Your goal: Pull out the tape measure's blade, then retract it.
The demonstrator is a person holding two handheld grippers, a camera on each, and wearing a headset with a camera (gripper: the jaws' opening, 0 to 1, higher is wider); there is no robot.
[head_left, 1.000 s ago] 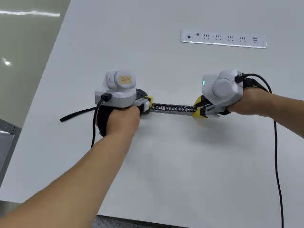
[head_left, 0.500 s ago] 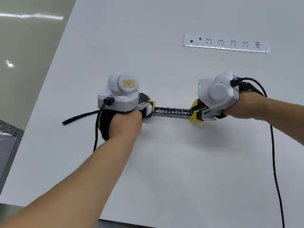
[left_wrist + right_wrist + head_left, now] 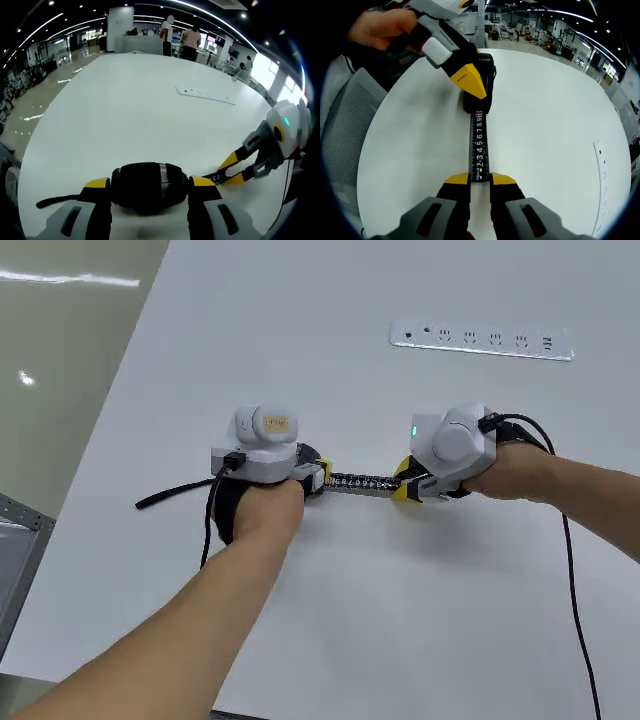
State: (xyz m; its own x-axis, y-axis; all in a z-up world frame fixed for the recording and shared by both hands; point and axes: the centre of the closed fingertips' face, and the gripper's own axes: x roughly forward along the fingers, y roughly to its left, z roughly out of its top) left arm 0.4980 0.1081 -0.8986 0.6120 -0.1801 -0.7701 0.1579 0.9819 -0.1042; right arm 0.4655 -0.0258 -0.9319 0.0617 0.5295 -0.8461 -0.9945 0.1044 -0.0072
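A black tape measure case (image 3: 148, 184) sits clamped between the yellow-tipped jaws of my left gripper (image 3: 148, 186), low on the white table (image 3: 400, 580). From the case (image 3: 480, 82) a short length of black blade (image 3: 479, 145) with white numbers runs straight to my right gripper (image 3: 480, 178), which is shut on the blade's end. In the head view the blade (image 3: 360, 482) spans the small gap between the left gripper (image 3: 312, 475) and the right gripper (image 3: 405, 485). The left gripper view has the right gripper (image 3: 235, 170) coming in from the right, pinching the blade.
A white power strip (image 3: 482, 340) lies flat at the far side of the table. Black cables trail from both grippers, one (image 3: 170, 492) to the left and one (image 3: 575, 590) along the right forearm. The table's left edge (image 3: 90, 430) drops to a glossy floor. People stand far off (image 3: 185, 40).
The right gripper has moved left toward the case, so the exposed blade is shorter than one second ago. The left gripper still holds the case in place.
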